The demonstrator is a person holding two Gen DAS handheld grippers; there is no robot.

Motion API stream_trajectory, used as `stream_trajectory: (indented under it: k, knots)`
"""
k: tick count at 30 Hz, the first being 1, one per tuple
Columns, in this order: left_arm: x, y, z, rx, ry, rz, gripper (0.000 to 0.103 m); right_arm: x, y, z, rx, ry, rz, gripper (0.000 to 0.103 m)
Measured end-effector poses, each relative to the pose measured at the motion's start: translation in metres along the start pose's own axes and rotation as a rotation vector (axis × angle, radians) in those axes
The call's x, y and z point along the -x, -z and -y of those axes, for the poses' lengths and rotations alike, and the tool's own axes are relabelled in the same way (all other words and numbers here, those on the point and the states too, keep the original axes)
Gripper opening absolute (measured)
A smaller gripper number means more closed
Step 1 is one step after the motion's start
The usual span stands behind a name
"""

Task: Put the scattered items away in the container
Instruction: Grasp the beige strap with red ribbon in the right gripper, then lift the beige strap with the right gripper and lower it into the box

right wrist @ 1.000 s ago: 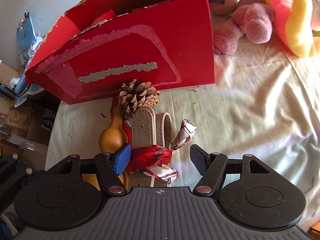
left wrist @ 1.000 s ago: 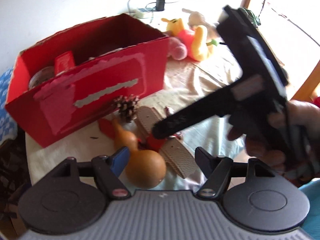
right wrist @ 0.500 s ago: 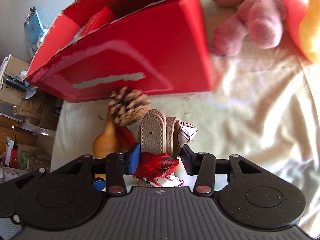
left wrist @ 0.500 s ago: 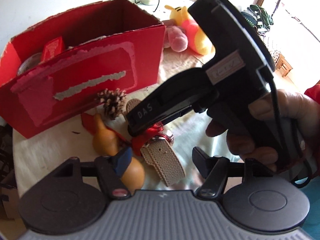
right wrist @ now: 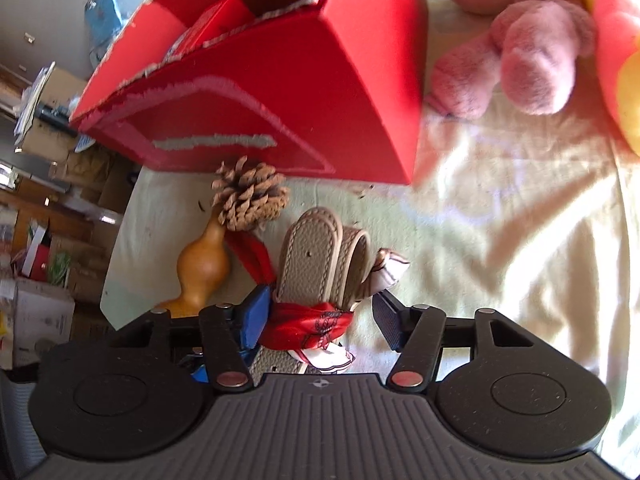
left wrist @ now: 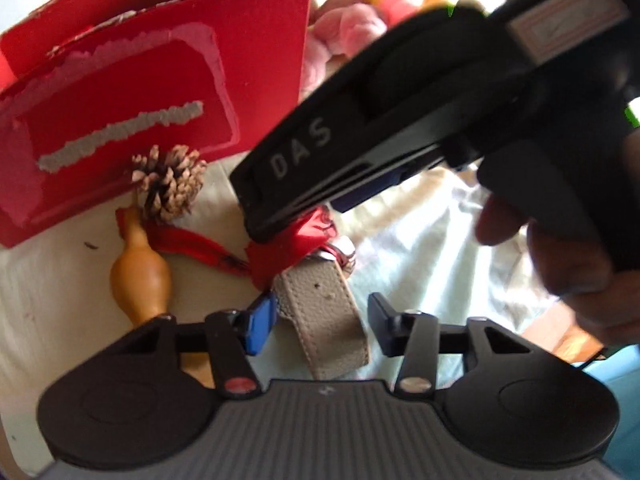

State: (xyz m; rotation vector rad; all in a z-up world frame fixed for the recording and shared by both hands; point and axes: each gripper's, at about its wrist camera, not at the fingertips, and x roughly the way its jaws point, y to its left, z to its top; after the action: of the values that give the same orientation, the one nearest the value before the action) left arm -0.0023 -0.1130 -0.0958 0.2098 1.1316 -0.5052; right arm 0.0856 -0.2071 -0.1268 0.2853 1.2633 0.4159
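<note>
A red cardboard box [right wrist: 288, 92] [left wrist: 120, 92] stands on the cloth-covered table. In front of it lie a pine cone [right wrist: 250, 196] [left wrist: 170, 184], an orange gourd [right wrist: 200, 268] [left wrist: 140, 276] and a beige belt [right wrist: 316, 252] [left wrist: 324, 316] tied with a red patterned scarf [right wrist: 308, 320] [left wrist: 288, 248]. My right gripper [right wrist: 316, 320] is open, its fingers either side of the scarf and belt. My left gripper [left wrist: 320, 320] is open around the belt's near end. The right gripper's body [left wrist: 420, 120] fills the upper right of the left wrist view.
Pink [right wrist: 532, 60] and yellow [right wrist: 616, 60] plush toys lie right of the box. A red packet [right wrist: 216, 24] sits inside the box. Cardboard boxes and clutter [right wrist: 40, 220] are on the floor past the table's left edge.
My right gripper closed in on the scarf, then opened wider again. My left gripper moved from the gourd to the belt's end.
</note>
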Motion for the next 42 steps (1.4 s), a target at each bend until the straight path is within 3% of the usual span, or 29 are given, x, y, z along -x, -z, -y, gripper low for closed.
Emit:
stream_trajectory:
  k: [3, 7, 10, 14, 21, 27, 30, 34, 37, 42]
  knots:
    - [0.002, 0.000, 0.007, -0.008, -0.029, 0.007, 0.034, 0.002, 0.003, -0.010, 0.032, -0.002, 0.001, 0.053]
    - [0.006, -0.001, 0.014, -0.008, -0.039, 0.015, 0.034, 0.009, 0.003, -0.007, -0.003, -0.045, -0.015, 0.042]
    - [0.008, -0.002, 0.019, -0.009, -0.048, 0.021, 0.034, 0.034, 0.003, -0.003, -0.032, -0.054, 0.022, 0.041]
    - [0.032, -0.017, 0.031, -0.083, -0.002, 0.078, 0.035, 0.095, 0.003, -0.001, -0.050, -0.011, 0.157, 0.040]
    - [0.088, -0.061, 0.057, -0.298, 0.066, 0.308, 0.035, 0.180, -0.016, -0.025, -0.031, 0.079, 0.476, 0.039]
    - [0.138, -0.107, 0.036, -0.327, 0.033, 0.498, 0.035, 0.196, -0.067, -0.058, 0.044, 0.034, 0.640, 0.039]
    - [0.148, -0.120, 0.014, -0.313, -0.024, 0.535, 0.035, 0.181, -0.096, -0.065, 0.054, -0.001, 0.610, 0.039]
    - [0.140, -0.127, -0.022, -0.276, -0.098, 0.513, 0.035, 0.139, -0.126, -0.078, 0.065, 0.006, 0.519, 0.038]
    - [0.119, -0.124, -0.051, -0.235, -0.124, 0.453, 0.035, 0.104, -0.139, -0.080, 0.059, 0.036, 0.424, 0.038]
    - [0.064, -0.117, -0.087, -0.141, -0.088, 0.293, 0.035, 0.051, -0.154, -0.066, -0.013, 0.046, 0.229, 0.037]
